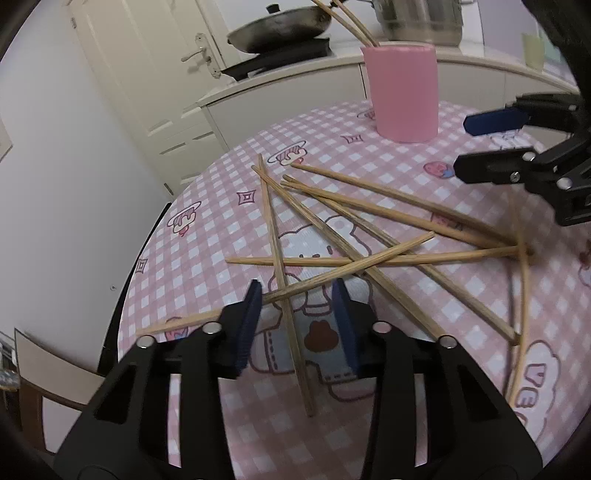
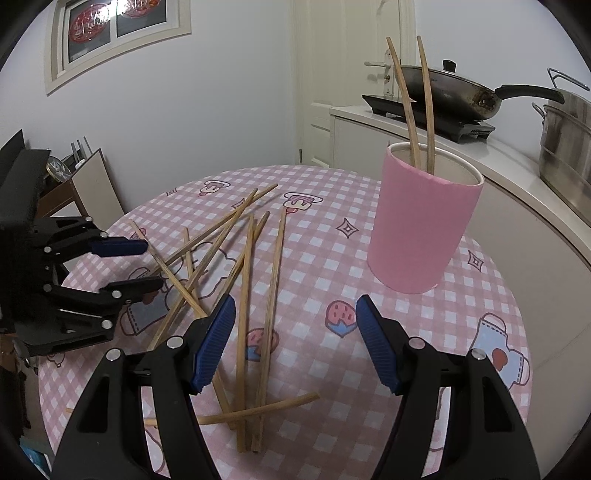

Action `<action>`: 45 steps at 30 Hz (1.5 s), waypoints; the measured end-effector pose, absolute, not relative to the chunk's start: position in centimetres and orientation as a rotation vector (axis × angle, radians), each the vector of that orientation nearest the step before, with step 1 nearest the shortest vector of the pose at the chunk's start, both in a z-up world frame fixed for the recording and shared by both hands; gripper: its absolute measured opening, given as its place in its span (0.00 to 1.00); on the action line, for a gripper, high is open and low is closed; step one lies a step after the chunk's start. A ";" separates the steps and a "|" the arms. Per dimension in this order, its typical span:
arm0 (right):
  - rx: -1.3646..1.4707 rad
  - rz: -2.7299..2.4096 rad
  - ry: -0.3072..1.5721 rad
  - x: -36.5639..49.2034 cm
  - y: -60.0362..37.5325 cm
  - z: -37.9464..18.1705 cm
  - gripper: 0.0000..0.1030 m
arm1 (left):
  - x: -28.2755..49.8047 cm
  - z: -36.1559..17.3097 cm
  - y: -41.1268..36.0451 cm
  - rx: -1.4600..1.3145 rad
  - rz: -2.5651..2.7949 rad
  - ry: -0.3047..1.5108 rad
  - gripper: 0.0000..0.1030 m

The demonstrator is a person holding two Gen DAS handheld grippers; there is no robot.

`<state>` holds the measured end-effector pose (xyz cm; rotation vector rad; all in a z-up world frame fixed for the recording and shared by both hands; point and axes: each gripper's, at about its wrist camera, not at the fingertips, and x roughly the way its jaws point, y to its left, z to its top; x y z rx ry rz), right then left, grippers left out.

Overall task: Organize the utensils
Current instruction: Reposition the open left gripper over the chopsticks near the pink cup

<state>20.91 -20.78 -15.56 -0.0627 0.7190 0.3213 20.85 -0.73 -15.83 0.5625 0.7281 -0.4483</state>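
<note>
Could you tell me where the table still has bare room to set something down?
Bare tablecloth lies in front of the pink cup, to the right of the chopstick pile. A smaller patch sits beyond the pile's far tips. The table's left half is crowded with crossed chopsticks, with the open left gripper over them.

White walls, panelled door, window, counter.

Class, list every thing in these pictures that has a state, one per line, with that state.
Left tongs: open, empty.
Right tongs: open, empty.
Pink cup: upright, holding two chopsticks.
Loose chopsticks: lying crossed on the table.
Wok: on the cooktop.
</note>
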 end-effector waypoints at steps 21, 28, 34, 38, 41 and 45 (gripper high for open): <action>-0.055 0.324 0.732 21.4 -21.0 -16.0 0.63 | 23.8 -15.7 -3.0 0.547 -0.437 0.720 0.04; -0.060 0.340 0.739 22.1 -20.0 -15.6 0.63 | 24.6 -15.3 -2.2 0.487 -0.398 0.754 0.05; -0.068 0.356 0.767 23.3 -18.7 -15.9 0.63 | 24.3 -14.7 -1.5 0.457 -0.431 0.754 0.05; -0.074 0.353 0.765 23.6 -18.5 -15.7 0.63 | 24.6 -14.9 -1.4 0.454 -0.468 0.782 0.05; -0.077 0.349 0.766 23.8 -18.6 -15.6 0.63 | 24.8 -14.9 -1.5 0.450 -0.483 0.792 0.06; -0.083 0.349 0.767 23.9 -18.4 -15.6 0.63 | 24.9 -14.9 -1.7 0.460 -0.505 0.789 0.19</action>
